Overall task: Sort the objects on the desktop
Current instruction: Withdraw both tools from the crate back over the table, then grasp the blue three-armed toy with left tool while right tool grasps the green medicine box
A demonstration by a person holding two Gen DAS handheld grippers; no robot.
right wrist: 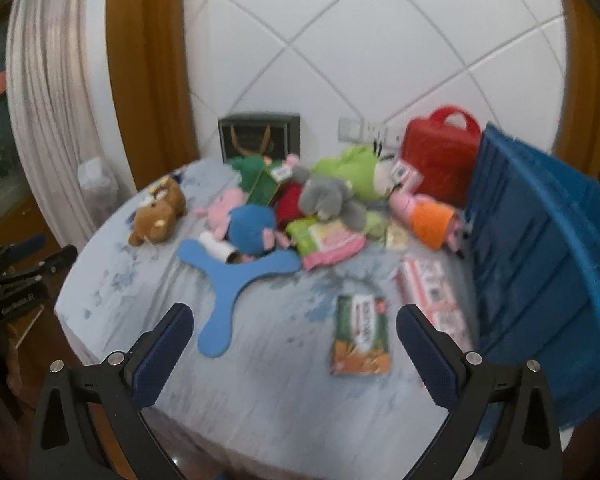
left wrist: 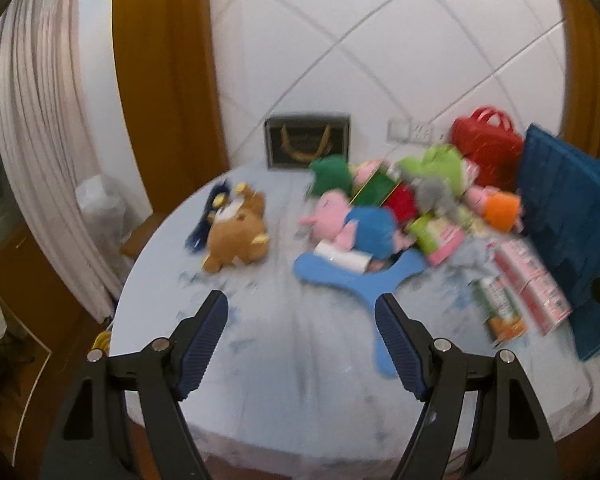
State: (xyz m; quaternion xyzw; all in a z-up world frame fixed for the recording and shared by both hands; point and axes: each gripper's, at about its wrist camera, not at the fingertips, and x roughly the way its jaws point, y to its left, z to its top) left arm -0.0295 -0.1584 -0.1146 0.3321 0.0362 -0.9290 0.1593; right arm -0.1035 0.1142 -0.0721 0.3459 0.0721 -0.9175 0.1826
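A white wall (right wrist: 340,40) crossed by thin diagonal grooves stands behind the desk (right wrist: 260,380), which wears a pale blue, stained cloth. Brown wooden panels (left wrist: 160,60) flank the wall. A pale pleated curtain (left wrist: 36,140) hangs at left. White wall sockets (right wrist: 364,130) sit low on the wall. The light is soft and even.

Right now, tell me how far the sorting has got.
Done: nothing visibly sorted; the toys and packets lie on the table beside the blue crate. In hand: nothing; left gripper and right gripper are open and empty. Left: everything.
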